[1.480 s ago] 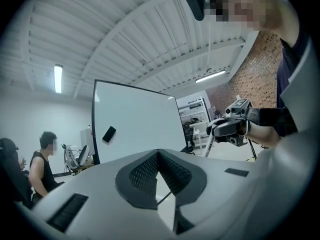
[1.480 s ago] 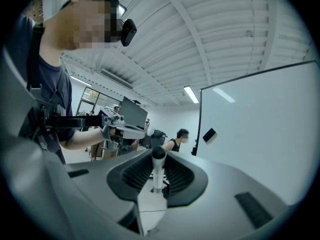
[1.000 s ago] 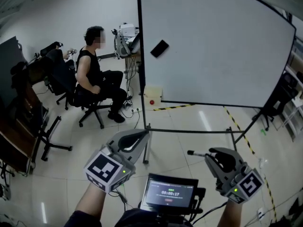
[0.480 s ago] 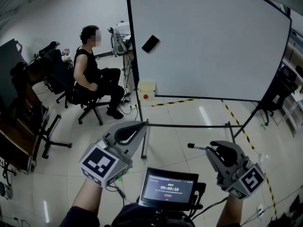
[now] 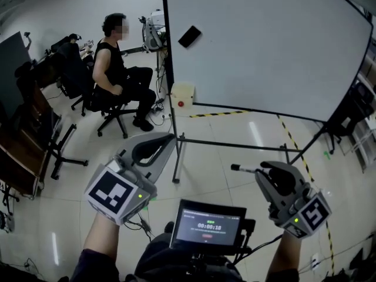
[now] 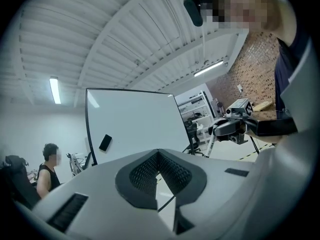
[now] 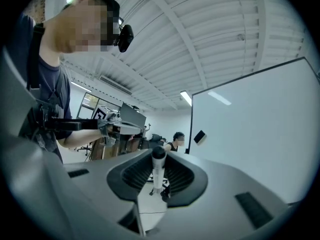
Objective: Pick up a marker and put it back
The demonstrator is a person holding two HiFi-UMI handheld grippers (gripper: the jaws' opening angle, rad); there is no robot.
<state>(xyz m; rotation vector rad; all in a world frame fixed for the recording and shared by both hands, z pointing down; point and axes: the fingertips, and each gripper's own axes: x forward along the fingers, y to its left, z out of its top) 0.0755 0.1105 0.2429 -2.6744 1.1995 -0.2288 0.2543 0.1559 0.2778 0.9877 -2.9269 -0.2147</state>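
A marker [image 5: 241,168] with a white barrel and a black cap sticks out to the left from my right gripper [image 5: 262,170], which is shut on it. In the right gripper view the marker [image 7: 158,170] stands upright between the dark pads. My left gripper [image 5: 169,138] is held at the lower left, its jaws together with nothing in them. The left gripper view shows those fingers [image 6: 150,176] meeting at a thin slit. Both grippers hang in the air in front of the whiteboard [image 5: 264,46], well short of it.
A black eraser [image 5: 189,36] sticks to the whiteboard's upper left. The board's stand has a low crossbar [image 5: 235,145] and legs on the tiled floor. A person [image 5: 117,69] sits on an office chair at the left. A small screen [image 5: 208,227] hangs at my chest.
The left gripper has sunk down and to the left in the view. The right gripper still holds the marker in nearly the same place. The whiteboard has shifted slightly in the picture.
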